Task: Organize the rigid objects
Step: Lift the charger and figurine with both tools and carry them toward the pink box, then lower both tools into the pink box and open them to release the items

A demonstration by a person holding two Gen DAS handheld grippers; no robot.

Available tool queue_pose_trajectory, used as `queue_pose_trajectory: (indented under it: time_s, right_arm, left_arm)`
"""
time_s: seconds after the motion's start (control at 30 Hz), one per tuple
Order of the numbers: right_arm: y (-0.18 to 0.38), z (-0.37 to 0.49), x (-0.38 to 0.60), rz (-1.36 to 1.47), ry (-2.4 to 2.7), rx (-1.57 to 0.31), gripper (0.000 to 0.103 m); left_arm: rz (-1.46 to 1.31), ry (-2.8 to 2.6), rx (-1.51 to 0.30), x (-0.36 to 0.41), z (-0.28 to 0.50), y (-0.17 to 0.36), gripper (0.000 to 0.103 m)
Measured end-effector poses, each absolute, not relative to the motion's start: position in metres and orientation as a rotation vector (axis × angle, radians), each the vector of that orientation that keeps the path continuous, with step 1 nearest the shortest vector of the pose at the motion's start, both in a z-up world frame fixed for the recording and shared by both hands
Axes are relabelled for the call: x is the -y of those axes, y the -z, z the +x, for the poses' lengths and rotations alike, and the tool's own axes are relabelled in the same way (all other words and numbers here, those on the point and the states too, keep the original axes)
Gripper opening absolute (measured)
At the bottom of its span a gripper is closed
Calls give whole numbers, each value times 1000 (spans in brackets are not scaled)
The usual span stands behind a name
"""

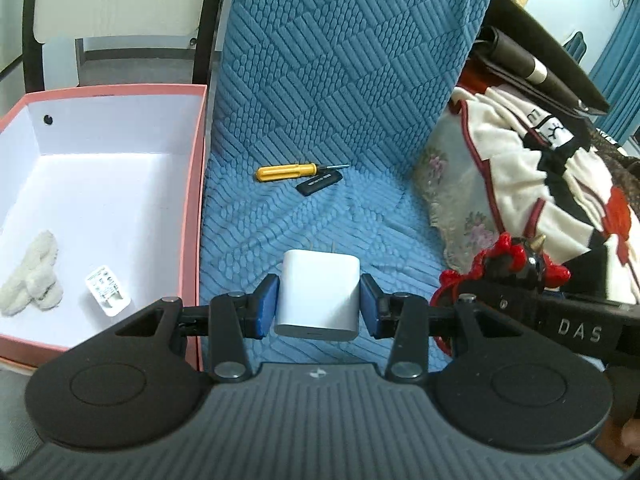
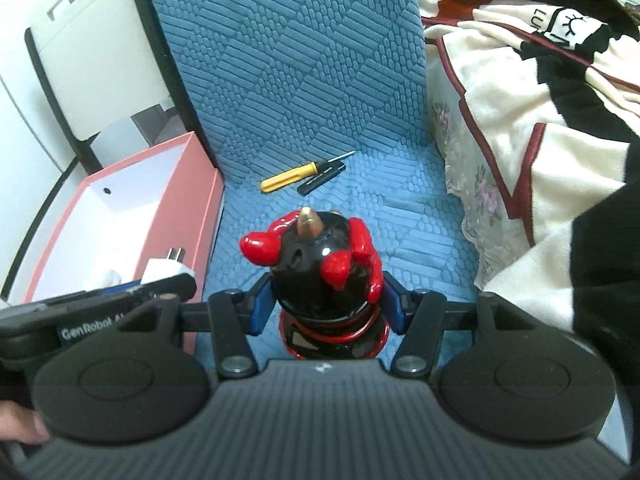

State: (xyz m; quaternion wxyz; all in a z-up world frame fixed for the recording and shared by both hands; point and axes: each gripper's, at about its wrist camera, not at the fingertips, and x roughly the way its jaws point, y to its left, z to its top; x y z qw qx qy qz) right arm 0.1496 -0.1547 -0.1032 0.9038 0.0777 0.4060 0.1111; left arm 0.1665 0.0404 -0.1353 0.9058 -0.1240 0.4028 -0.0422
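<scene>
The left hand-held gripper (image 1: 319, 304) points forward and downward, its blue pads (image 1: 267, 305) pressed against the two sides of a white charger (image 1: 318, 294). The right hand-held gripper (image 2: 326, 306) is tilted down the same way, its jaws closed on the body of a black and red figurine (image 2: 320, 276). It shows at the right edge of the left wrist view, so the two are side by side.

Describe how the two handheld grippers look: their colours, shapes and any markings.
Both grippers look alike. The left gripper and the right gripper each have a dark grey ribbed body, two round black discs at its sides, black linkage arms with silver pivot pins, and blue pads on the fingers. A small white logo sits on the ribbed body. White lettering reads "DAS" on one side bar and "GenRobot" on the other.
</scene>
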Motion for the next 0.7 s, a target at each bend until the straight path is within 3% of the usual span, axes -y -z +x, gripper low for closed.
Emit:
queue_pose_trajectory:
  time_s: [0.7]
  right_arm:
    - [59, 103, 80, 79, -428, -780, 58]
  left_arm:
    - [-298, -41, -743, -114, 94, 74, 49]
